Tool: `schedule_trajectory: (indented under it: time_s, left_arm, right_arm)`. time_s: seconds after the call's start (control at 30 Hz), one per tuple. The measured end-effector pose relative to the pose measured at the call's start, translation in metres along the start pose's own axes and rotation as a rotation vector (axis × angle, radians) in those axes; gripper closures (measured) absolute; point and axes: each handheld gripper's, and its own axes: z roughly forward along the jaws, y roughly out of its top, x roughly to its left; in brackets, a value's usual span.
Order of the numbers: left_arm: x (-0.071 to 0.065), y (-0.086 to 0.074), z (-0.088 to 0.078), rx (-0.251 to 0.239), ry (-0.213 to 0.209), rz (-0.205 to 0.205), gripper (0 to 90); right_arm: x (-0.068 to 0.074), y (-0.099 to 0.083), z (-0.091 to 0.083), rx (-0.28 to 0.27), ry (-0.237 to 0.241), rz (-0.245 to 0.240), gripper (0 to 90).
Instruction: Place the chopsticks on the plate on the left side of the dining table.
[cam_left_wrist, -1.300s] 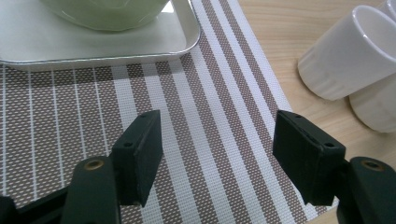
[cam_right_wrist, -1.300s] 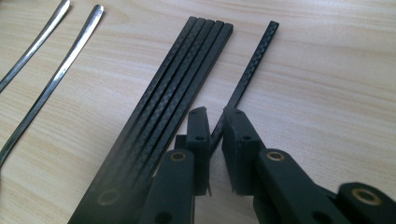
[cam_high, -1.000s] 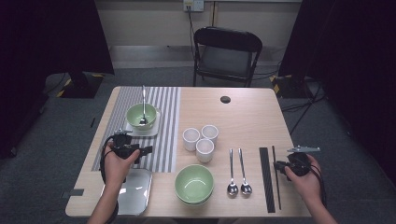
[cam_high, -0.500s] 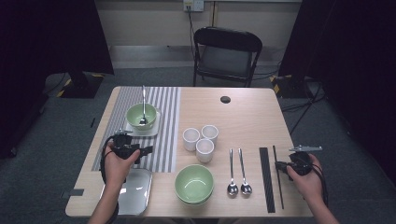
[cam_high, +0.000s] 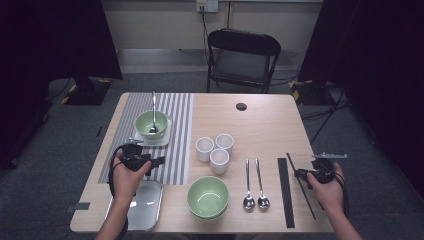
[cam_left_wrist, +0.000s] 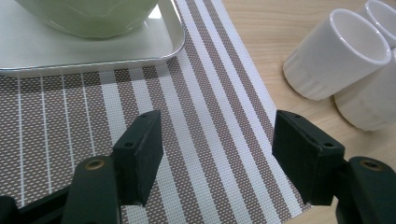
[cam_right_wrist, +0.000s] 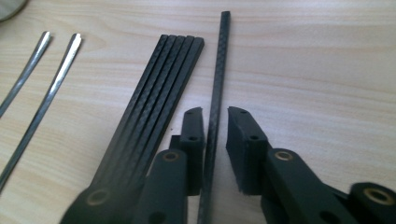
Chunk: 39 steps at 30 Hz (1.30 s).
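My right gripper (cam_right_wrist: 215, 116) lies low over the table's right edge, astride a single black chopstick (cam_right_wrist: 218, 70). The left pad touches the stick and a thin gap shows at the right pad; the jaws have just been opening. In the high view this gripper (cam_high: 301, 174) points left over that chopstick (cam_high: 303, 192). A flat bundle of black chopsticks (cam_right_wrist: 159, 93) lies just left of it. My left gripper (cam_left_wrist: 217, 140) hovers open over the striped placemat (cam_left_wrist: 196, 93), nothing between its jaws. Ahead of it are a white plate (cam_left_wrist: 93, 51) with a green bowl (cam_left_wrist: 88, 14).
Three white cups (cam_high: 215, 150) stand mid-table, and a second green bowl (cam_high: 208, 196) sits near the front edge. Two spoons (cam_high: 254, 185) lie between that bowl and the chopsticks. A metal tray (cam_high: 145, 205) is at front left. A chair (cam_high: 242, 55) stands behind the table.
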Motion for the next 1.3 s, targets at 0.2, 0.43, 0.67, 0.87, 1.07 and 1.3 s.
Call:
schedule_trajectory:
  time_s: [0.2, 0.43, 0.67, 0.87, 1.07, 1.3]
  left_arm:
    - [-0.002, -0.001, -0.001, 0.001, -0.001, -0.001, 33.8]
    - [-0.001, -0.002, 0.000, 0.005, -0.004, -0.008, 33.8]
    - [-0.001, -0.003, -0.003, 0.002, -0.004, -0.003, 33.8]
    - [-0.001, -0.001, -0.007, -0.017, -0.011, -0.011, 34.0]
    - [0.000, 0.000, -0.008, -0.018, -0.020, -0.003, 33.9]
    - [0.000, 0.000, -0.009, -0.026, -0.024, -0.016, 33.8]
  right_arm:
    - [0.005, 0.003, 0.003, 0.005, -0.071, -0.006, 84.5]
    - [0.006, 0.005, 0.009, -0.039, -0.077, 0.009, 85.0]
    - [0.014, 0.012, 0.010, 0.019, -0.135, -0.034, 85.8]
    - [0.021, 0.016, 0.012, 0.049, -0.182, -0.057, 86.7]
    - [0.023, 0.017, 0.013, 0.052, -0.201, -0.067, 86.9]
    - [0.020, 0.016, 0.012, 0.039, -0.188, -0.078, 87.0]
